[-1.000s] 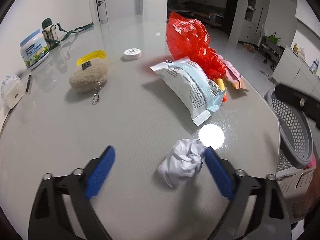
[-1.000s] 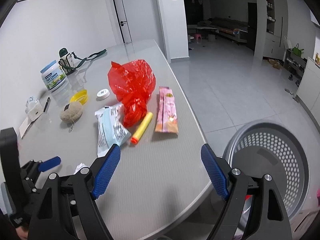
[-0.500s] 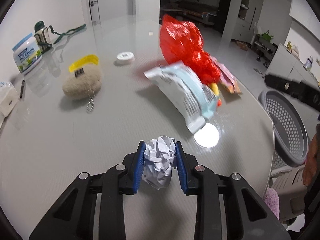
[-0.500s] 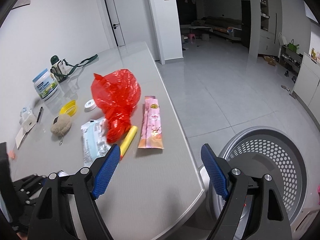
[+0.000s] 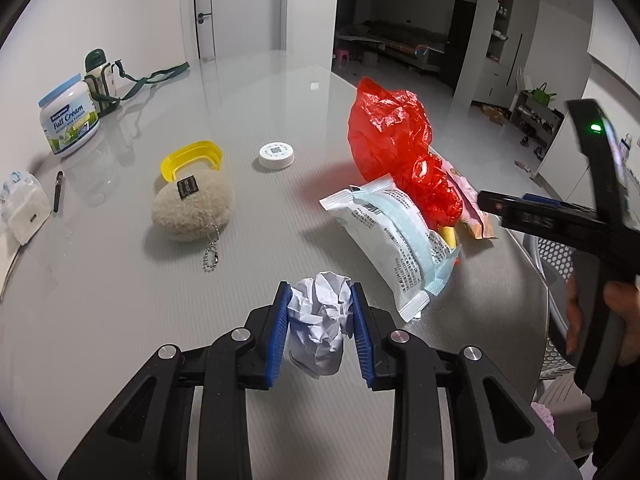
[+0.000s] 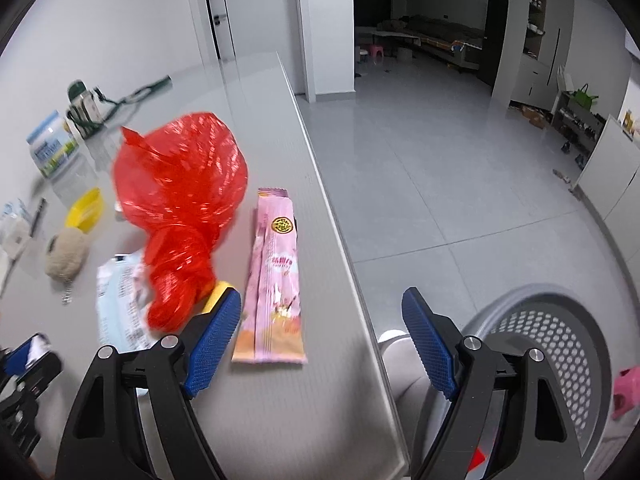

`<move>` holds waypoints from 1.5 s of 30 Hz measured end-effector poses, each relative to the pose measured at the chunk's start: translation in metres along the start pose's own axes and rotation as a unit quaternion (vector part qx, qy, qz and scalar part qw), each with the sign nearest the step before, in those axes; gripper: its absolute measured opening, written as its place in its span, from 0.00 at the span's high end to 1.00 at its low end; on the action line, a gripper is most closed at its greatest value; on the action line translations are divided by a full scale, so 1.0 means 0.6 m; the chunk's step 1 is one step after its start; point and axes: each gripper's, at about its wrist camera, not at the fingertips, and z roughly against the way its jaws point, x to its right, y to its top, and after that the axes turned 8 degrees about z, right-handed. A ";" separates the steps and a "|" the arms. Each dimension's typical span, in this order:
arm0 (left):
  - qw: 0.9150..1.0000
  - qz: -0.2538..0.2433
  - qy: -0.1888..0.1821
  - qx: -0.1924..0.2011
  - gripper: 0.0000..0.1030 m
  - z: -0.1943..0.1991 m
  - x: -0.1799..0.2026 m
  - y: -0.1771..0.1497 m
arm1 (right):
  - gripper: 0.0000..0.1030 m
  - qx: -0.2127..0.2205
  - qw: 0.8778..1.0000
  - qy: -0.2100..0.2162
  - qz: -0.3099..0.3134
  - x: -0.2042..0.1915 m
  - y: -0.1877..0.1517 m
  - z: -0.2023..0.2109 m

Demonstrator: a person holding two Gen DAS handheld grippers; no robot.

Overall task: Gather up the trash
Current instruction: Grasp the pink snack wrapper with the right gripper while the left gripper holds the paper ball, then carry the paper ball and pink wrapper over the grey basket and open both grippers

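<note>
My left gripper (image 5: 320,334) is shut on a crumpled white paper ball (image 5: 318,322), held just above the grey table (image 5: 120,288). My right gripper (image 6: 322,342) stands open over the table's right edge, with the near end of a pink snack wrapper (image 6: 274,276) between its fingers and untouched. A red plastic bag (image 6: 180,204), a white and blue packet (image 5: 396,236) and a yellow tube (image 6: 214,294) lie together beside the wrapper. A grey perforated bin (image 6: 552,356) stands on the floor to the right of the table.
A beige plush keychain (image 5: 192,208), a yellow lid (image 5: 192,158), a white round cap (image 5: 277,154), a milk powder tub (image 5: 69,118), a green strapped bottle (image 5: 98,74), a pen (image 5: 58,190) and a tissue pack (image 5: 22,206) sit on the table's left half. A hand (image 5: 616,320) holds the right gripper.
The left gripper closed on the paper ball and lifted it slightly. The right gripper moved in over the table edge towards the pink wrapper, staying open.
</note>
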 end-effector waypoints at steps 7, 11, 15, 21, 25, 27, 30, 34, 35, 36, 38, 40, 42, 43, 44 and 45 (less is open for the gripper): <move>1.000 0.006 0.002 -0.002 0.71 0.000 -0.010 0.000 | 0.27 -0.013 1.000 -0.014 0.005 -0.008 0.017 -0.036; 1.000 0.007 0.003 -0.004 0.71 -0.002 -0.011 -0.001 | 0.38 -0.022 1.000 -0.011 0.011 -0.015 0.020 -0.051; 1.000 0.006 0.003 -0.003 0.71 -0.002 -0.011 -0.001 | 0.52 -0.021 0.999 -0.003 0.027 -0.031 0.022 -0.055; 1.000 0.000 0.002 -0.004 0.71 0.001 -0.004 -0.002 | 0.76 -0.010 0.999 0.015 0.031 -0.035 0.020 -0.045; 1.000 -0.005 0.000 -0.005 0.71 0.002 0.006 0.001 | 0.78 -0.007 0.999 0.035 0.002 -0.009 0.010 -0.030; 1.000 -0.011 -0.004 -0.004 0.71 0.002 0.015 0.004 | 0.78 -0.003 0.999 0.036 -0.008 0.002 0.001 -0.018; 1.000 -0.023 -0.014 -0.002 0.71 0.003 0.037 0.011 | 0.78 0.008 0.999 0.038 -0.025 0.023 -0.015 0.006; 0.998 -0.046 -0.031 0.003 0.71 0.001 0.080 0.023 | 0.78 0.024 0.998 0.032 -0.050 0.057 -0.045 0.047; 0.998 -0.052 -0.037 0.003 0.71 0.000 0.091 0.025 | 0.78 0.027 0.998 0.029 -0.056 0.065 -0.056 0.058; 0.997 -0.058 -0.046 0.004 0.71 -0.002 0.107 0.027 | 0.78 0.030 0.997 0.026 -0.061 0.076 -0.068 0.070; 0.996 -0.069 -0.058 0.003 0.71 -0.005 0.135 0.029 | 0.78 0.035 0.996 0.015 -0.076 0.100 -0.096 0.097; 0.994 -0.084 -0.073 0.001 0.71 -0.011 0.167 0.028 | 0.78 0.038 0.995 -0.003 -0.091 0.126 -0.127 0.123; 0.991 -0.098 -0.091 -0.006 0.71 -0.017 0.201 0.025 | 0.78 0.036 0.994 -0.015 -0.103 0.146 -0.151 0.141; 0.990 -0.105 -0.097 -0.008 0.71 -0.020 0.216 0.023 | 0.78 0.035 0.993 -0.021 -0.112 0.158 -0.162 0.150; 0.988 -0.113 -0.101 -0.009 0.71 -0.022 0.231 0.021 | 0.78 0.033 0.992 -0.026 -0.121 0.171 -0.176 0.158; 0.987 -0.122 -0.108 -0.012 0.71 -0.025 0.251 0.017 | 0.78 0.031 0.991 -0.032 -0.129 0.183 -0.188 0.165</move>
